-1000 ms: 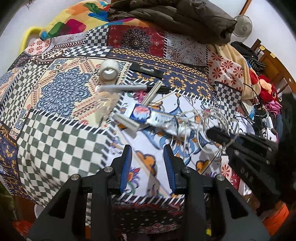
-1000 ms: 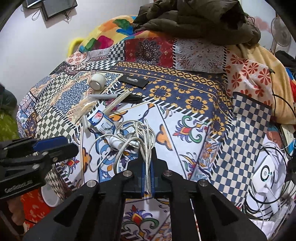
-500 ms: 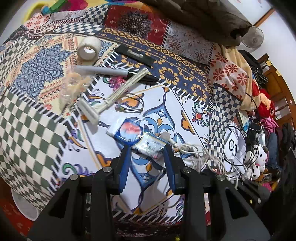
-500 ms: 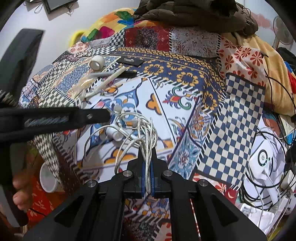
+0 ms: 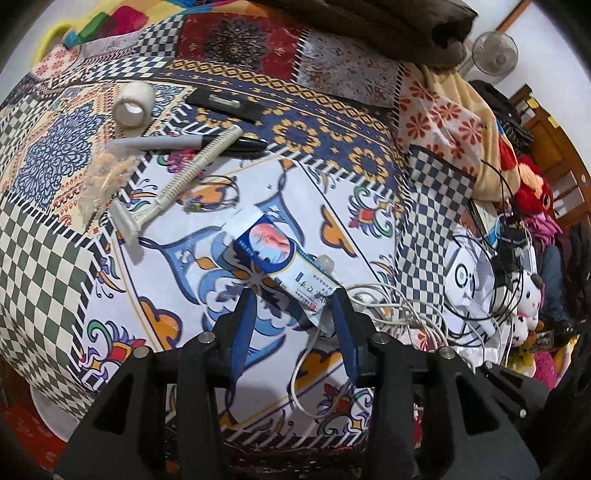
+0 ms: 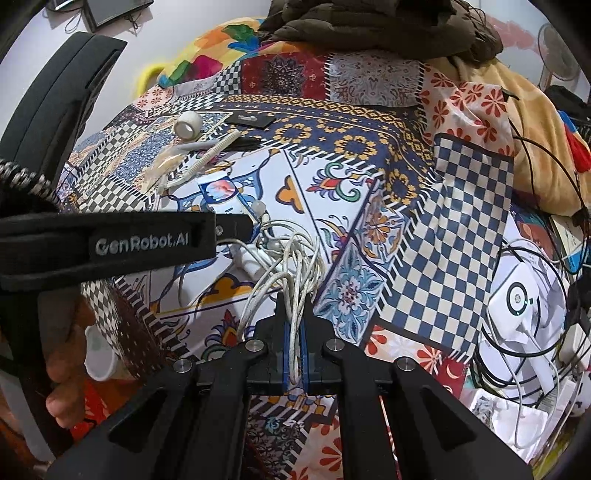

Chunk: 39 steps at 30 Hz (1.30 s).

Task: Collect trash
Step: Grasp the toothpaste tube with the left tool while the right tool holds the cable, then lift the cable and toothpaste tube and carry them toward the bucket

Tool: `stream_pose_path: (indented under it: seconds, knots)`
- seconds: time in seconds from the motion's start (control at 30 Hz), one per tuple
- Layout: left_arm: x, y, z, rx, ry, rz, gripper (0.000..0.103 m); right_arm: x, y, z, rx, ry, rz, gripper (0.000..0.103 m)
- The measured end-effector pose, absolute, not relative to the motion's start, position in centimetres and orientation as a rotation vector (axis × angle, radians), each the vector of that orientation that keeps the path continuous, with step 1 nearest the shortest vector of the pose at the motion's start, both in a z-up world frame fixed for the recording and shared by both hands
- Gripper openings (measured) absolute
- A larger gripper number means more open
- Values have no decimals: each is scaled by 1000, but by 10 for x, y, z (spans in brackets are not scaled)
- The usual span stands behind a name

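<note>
Trash lay uncollected on the patchwork bedspread point(image 5: 55, 266): toothpaste tube point(image 5: 280, 266) between the left gripper point(image 5: 293, 314)'s just-widened, untouching jaws, razor point(image 5: 177, 181) and tape roll point(image 5: 133, 105) beyond, right gripper point(image 6: 294, 354) clamped on white cable point(image 6: 291, 266).

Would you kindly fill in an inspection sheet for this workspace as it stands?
Surface: patchwork bedspread, fully patterned.
Job's things: toothpaste tube, razor, marker, tape roll, clear wrapper.
Clutter: black card; brown jacket.
Grippers: left gripper open, jaws just widened, straddling the tube's end; right gripper shut on white cable.
Cables: more wires at right.
Surroundings: fan, plush toys.
</note>
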<state>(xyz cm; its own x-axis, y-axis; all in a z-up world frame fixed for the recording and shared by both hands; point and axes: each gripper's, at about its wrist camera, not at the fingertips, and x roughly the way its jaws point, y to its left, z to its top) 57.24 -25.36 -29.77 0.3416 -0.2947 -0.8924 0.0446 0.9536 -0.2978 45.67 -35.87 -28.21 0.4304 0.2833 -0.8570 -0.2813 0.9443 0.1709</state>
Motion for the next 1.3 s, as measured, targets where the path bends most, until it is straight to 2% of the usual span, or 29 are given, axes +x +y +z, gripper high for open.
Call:
stream_pose_path:
  seconds: [0.23, 0.27, 0.3, 0.5, 0.7, 0.9, 1.3]
  knots:
    - [570, -269, -297, -224, 1192, -263, 39, 453, -361, -284, 10, 1081, 345, 4]
    - [572, -270, -297, -233, 1189, -276, 30, 453, -361, -284, 10, 1081, 345, 4]
    - [573, -268, -298, -275, 1194, -309, 16, 453, -361, -284, 10, 1082, 345, 4]
    - [568, -271, -283, -239, 1159, -334, 3, 452, -362, -279, 8, 1070, 329, 4]
    - [550, -248, -253, -198, 1091, -333, 3, 457, -368, -275, 21, 1060, 285, 4]
    - [541, -215, -251, -119, 1099, -265, 3, 464, -373, -267, 59, 1046, 258, 4]
    - [488, -162, -228, -92, 1058, -192, 3, 455, -346, -211, 28, 949, 303, 4]
